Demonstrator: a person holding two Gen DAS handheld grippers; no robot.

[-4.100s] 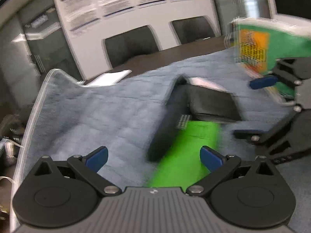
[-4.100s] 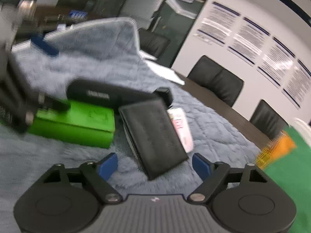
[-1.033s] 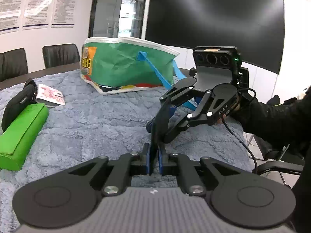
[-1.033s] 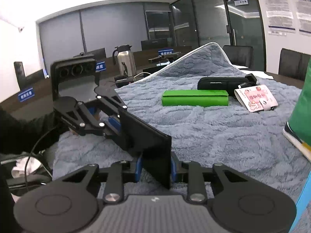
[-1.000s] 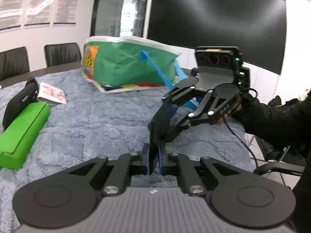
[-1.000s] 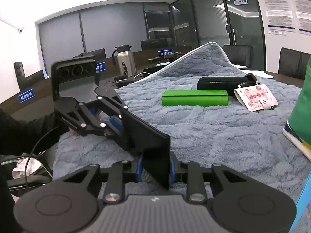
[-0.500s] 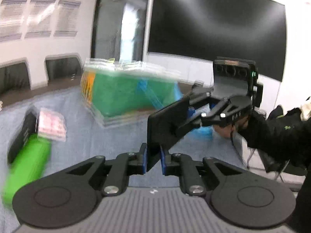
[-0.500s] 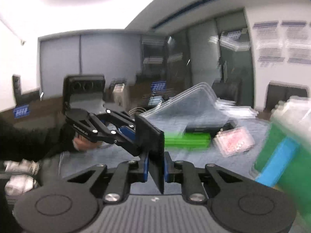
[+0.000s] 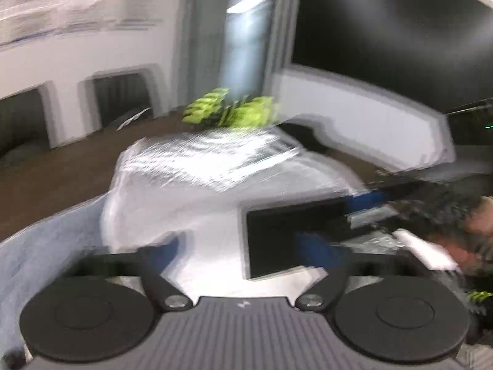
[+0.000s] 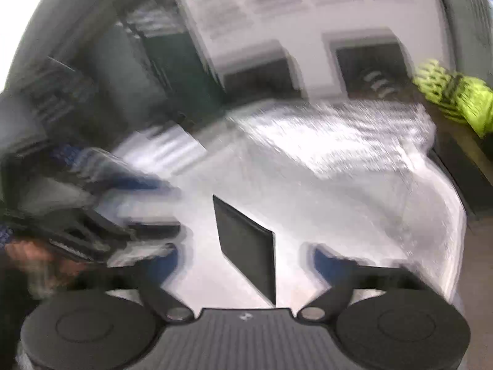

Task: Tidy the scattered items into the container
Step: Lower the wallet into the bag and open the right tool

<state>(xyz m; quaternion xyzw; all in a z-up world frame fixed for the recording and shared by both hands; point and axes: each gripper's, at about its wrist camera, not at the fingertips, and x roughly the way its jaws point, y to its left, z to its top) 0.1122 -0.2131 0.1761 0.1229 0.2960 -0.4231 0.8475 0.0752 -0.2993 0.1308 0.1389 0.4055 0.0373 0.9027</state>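
Behind everything we see a blurred meeting room: white wall with posters, dark chairs [image 9: 123,101], a large black screen [image 9: 400,30] and a brown table [image 9: 55,172]. Both views are smeared by motion.

Below our grippers lies the open mouth of the bag [image 9: 200,166] – its inside is silvery white and shiny, with a wrinkled rim. We cannot tell its outer colour from here. Something yellow-green [image 9: 231,111] lies on the table just beyond the bag; it is too blurred to name.

The black flat item [image 10: 246,246] is a thin, dark rectangle with sharp corners and a plain matte face, like a wallet or a slim case. In the right wrist view it stands on edge, tilted, over the white lining; in the left wrist view it [image 9: 277,240] shows its broad face.

The left gripper [image 9: 243,249] has its jaws opening, wide apart, and the blue pads [image 9: 311,246] do not press the item. The right gripper [image 10: 243,259] also is opening – the item is between its fingers but free of both pads. A hand [image 9: 474,231] of the person holds the other gripper at the right edge.
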